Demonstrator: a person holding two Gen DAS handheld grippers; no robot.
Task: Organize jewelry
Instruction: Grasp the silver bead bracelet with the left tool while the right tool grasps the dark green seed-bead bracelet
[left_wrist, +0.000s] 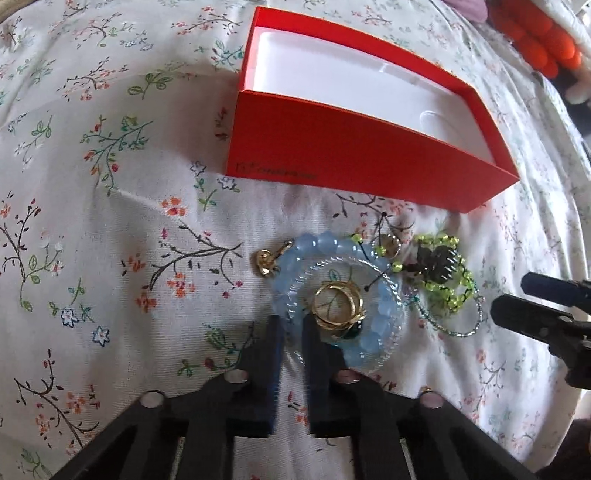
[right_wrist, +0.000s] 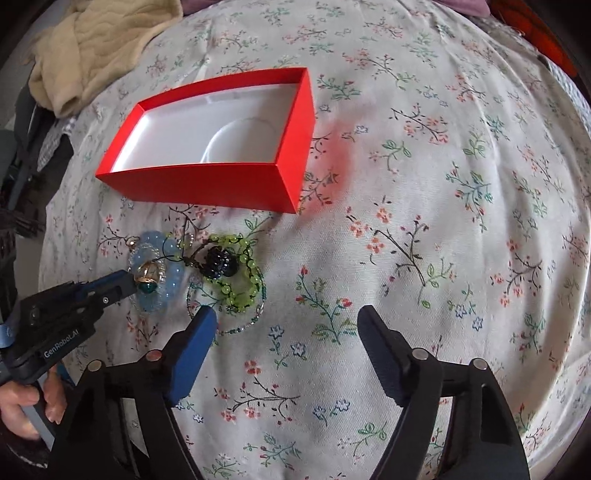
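The left gripper is pinching the pale blue bead bracelet, just near of the open red cardboard box. Lift slowly so the gold rings don't tumble. The right gripper is spread, empty.

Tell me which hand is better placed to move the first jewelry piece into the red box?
Left, probably. The left gripper is closed right at the blue bead bracelet; the right gripper hangs open to the side, over floral cloth.

Floral bedsheet carries open red box, jewelry heap just beside, beige cloth far corner.
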